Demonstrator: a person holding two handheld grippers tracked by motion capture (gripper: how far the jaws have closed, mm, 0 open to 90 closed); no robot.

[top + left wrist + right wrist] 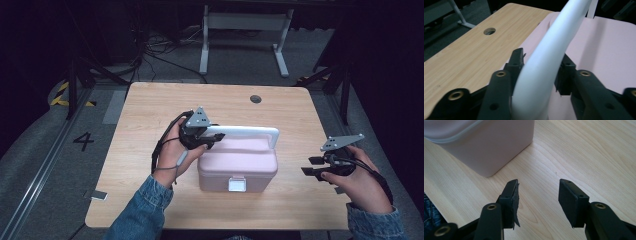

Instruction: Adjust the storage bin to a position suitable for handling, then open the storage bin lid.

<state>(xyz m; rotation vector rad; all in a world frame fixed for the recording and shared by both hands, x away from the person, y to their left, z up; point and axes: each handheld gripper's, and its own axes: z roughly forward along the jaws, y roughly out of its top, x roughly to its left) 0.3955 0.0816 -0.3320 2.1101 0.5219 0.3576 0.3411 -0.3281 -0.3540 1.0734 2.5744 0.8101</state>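
One pink box (pixel 237 167) sits on the table (pixel 150 105), carrying one white handle (pixel 245 131) and one white latch (pixel 237 184) on its front. The left gripper (pixel 204 136) is clamped on the handle's left end, a pad pressing each side. The right gripper (pixel 316 166) hovers to the right of the box, well apart from it, its two jaws spread with nothing between them. One round hole (pixel 255 98) lies beyond the box.
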